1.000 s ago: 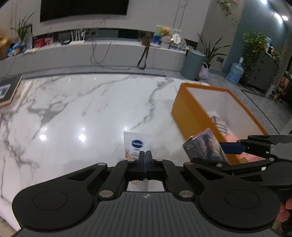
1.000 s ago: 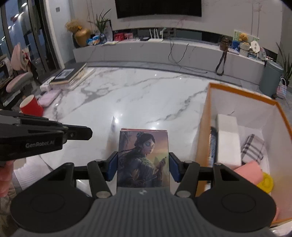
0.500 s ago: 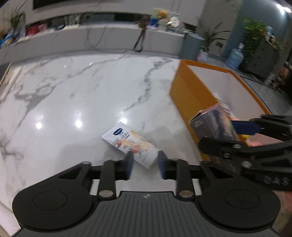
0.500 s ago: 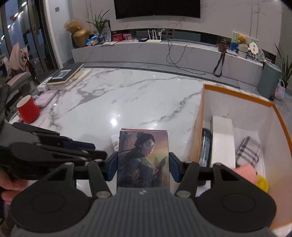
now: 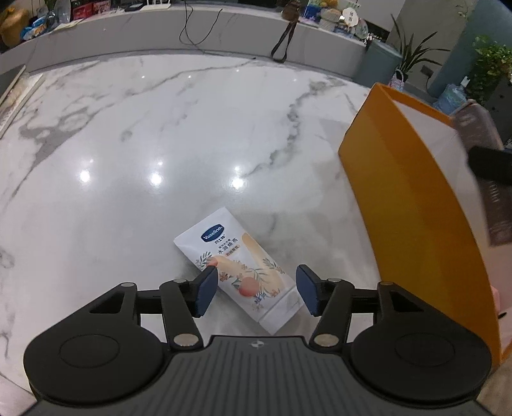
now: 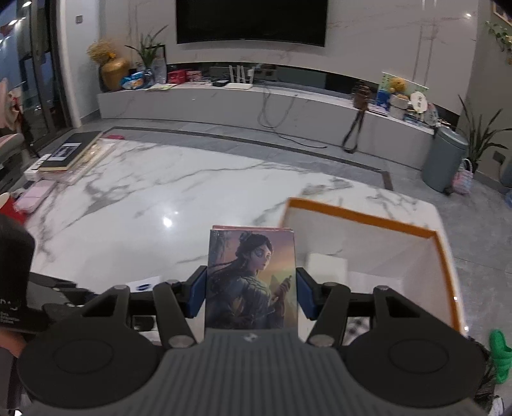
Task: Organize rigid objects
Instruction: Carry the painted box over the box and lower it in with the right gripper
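From the left wrist we look steeply down, close over the white marble table [image 5: 134, 153], past the black left gripper [image 5: 256, 289] with blue pads. Its jaws have just been opening, and the white printed cream tube [image 5: 238, 265] lies flat between them, untouched. The tall orange cardboard box [image 5: 412, 224] stands near the table's right edge.

From the right wrist we sit higher and face more level across the same table [image 6: 179, 192] toward the far grey TV bench [image 6: 243, 102]. Both views share the tabletop, the box [image 6: 377, 220] and that bench [image 5: 160, 28].
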